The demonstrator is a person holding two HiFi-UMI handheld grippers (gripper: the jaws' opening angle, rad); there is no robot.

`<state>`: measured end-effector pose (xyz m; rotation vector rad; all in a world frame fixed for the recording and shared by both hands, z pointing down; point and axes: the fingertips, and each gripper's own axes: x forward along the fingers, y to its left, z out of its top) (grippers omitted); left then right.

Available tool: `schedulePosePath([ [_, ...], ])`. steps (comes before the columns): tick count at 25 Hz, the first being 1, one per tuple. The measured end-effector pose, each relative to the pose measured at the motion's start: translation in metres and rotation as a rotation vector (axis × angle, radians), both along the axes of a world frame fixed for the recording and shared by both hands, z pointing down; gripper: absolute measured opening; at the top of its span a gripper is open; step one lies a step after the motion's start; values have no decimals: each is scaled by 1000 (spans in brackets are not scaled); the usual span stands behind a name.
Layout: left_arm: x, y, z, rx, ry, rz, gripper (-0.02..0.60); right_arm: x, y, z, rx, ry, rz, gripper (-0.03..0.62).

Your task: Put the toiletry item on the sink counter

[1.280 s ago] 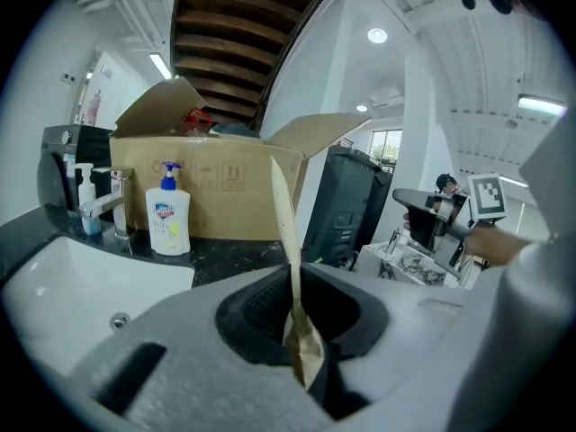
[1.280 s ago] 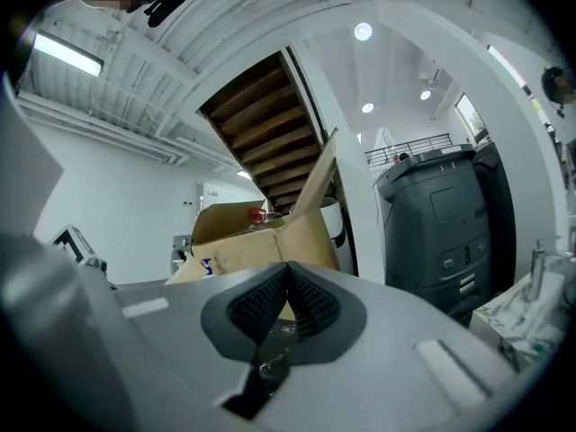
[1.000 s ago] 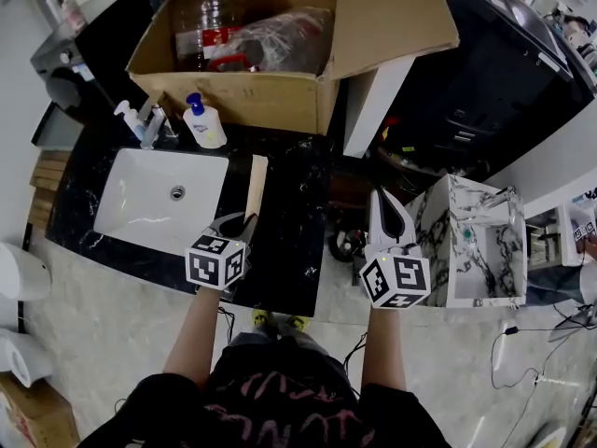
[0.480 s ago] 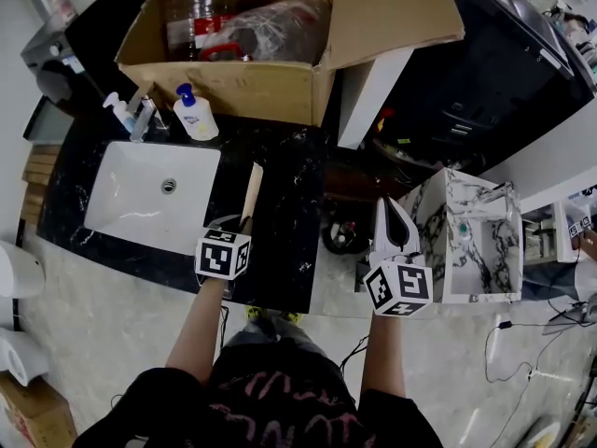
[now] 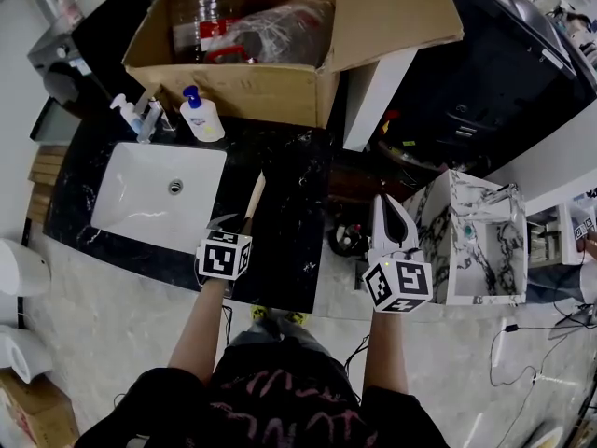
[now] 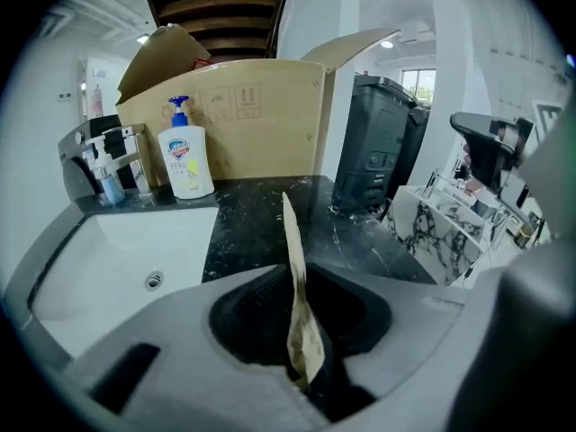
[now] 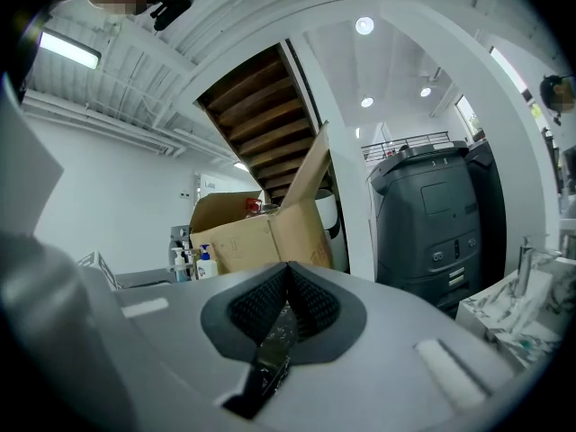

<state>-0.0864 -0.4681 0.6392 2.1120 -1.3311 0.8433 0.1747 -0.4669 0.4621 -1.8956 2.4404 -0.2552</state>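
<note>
**Tan packet between the parted left claw, over the black bench beside the sink**

The left claw (image 5: 233,224) points down at the black marble bench (image 5: 291,215), just right of the white sink basin (image 5: 140,194). Its jaws have just been opening and stand apart. A thin, flat tan packet (image 6: 292,259) stands edge-on in the gap between them. The left pad is clear of the packet and the right pad is close beside it. From the head view, the packet runs from the claw across the dark stone toward the cardboard box (image 5: 252,91). Whether its far end rests on the bench cannot be told.

At the back of the bench, a white soap pump bottle with a blue top (image 5: 202,118) stands just in front of the box. A chrome faucet (image 5: 149,119) and a smaller blue-topped pump bottle (image 5: 124,112) stand to its left, behind the basin. The box is open, with a clear bottle and crinkled plastic inside.

The right claw (image 5: 392,215) is held level, off the bench's right edge and above the floor. It is near a marble-patterned cabinet (image 5: 476,241). Its jaws meet at the tips, closed on a dark shiny-wrapped strip (image 7: 274,345) that lies between the pads. A dark grey machine (image 5: 494,73) stands beyond the cabinet.
</note>
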Motion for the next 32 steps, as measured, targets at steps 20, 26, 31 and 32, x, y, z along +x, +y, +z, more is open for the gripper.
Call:
schedulePosePath([
  [20,-16,19,-62,143,34,65,90,-34,18,-25,55,-28,-27,3],
  [26,-20,19,-93,222,51,82,63,-47,20,-36,78,-24,-41,3],
  [31,-26,17,-116,281,48,96,48,-54,21,-41,88,-21,-46,3],
  [32,-27,16,-121,291,52,96,43,-54,21,-42,90,-20,-45,3],
])
